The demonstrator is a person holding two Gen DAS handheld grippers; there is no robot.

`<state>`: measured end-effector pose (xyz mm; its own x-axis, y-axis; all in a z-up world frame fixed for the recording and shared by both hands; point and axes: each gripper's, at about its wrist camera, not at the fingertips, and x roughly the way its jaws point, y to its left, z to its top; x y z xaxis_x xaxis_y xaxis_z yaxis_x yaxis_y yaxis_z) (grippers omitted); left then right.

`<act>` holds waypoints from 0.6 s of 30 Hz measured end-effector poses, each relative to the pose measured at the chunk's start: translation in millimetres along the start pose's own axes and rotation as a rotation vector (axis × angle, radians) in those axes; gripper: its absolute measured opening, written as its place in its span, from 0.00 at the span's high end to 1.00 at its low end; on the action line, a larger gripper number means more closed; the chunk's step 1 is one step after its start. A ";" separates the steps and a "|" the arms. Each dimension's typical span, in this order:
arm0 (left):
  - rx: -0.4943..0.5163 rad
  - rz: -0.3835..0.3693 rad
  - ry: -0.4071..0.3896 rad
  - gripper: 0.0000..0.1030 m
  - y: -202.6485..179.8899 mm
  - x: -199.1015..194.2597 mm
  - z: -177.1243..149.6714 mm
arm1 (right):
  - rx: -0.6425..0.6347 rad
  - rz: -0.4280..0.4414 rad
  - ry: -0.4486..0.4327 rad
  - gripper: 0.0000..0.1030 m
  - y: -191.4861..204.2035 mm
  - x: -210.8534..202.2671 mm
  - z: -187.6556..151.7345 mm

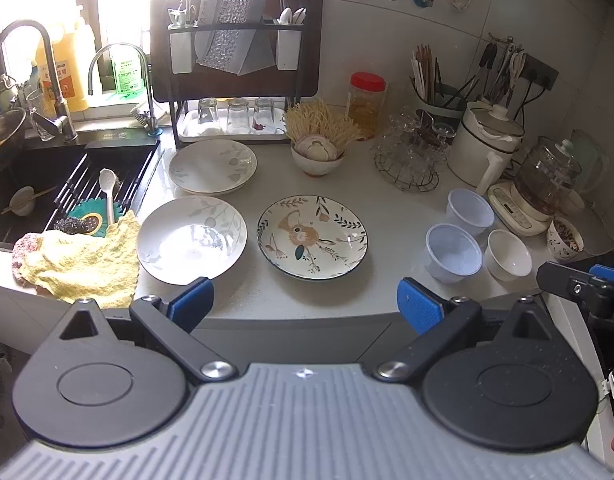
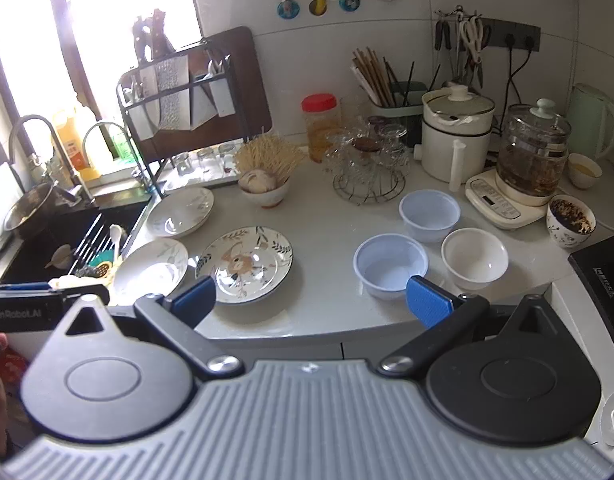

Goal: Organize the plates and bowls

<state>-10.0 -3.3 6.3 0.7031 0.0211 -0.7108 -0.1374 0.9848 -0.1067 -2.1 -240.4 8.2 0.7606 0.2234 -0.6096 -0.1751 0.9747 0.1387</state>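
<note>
Three plates lie on the counter: a white leaf-print plate (image 1: 213, 166) (image 2: 181, 212) at the back, a second white one (image 1: 191, 238) (image 2: 151, 267) by the sink, and a floral plate (image 1: 312, 237) (image 2: 245, 264) in the middle. To the right stand two pale blue plastic bowls (image 1: 453, 253) (image 1: 469, 211) (image 2: 391, 265) (image 2: 429, 214) and a white bowl (image 1: 507, 254) (image 2: 474, 258). My left gripper (image 1: 305, 306) is open and empty, held off the counter's front edge. My right gripper (image 2: 311, 300) is open and empty, in front of the nearer blue bowl.
A black sink (image 1: 39, 192) with a rack, and a yellow cloth (image 1: 81, 260), lie at the left. A dish rack (image 1: 237, 68), a bowl of garlic and noodles (image 1: 319, 152), a red-lidded jar (image 1: 367, 102), a glass basket (image 1: 411, 152), pots and a kettle (image 1: 547, 176) line the back.
</note>
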 end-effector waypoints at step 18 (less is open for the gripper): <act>0.000 0.007 -0.003 0.03 2.6 -2.9 -11.8 | 0.001 0.019 0.007 0.00 2.1 -2.3 -4.4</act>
<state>-20.6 -2.8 -0.1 0.7043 0.0284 -0.7093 -0.1422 0.9846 -0.1018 -7.0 -238.9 6.4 0.7526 0.2415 -0.6126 -0.1883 0.9704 0.1512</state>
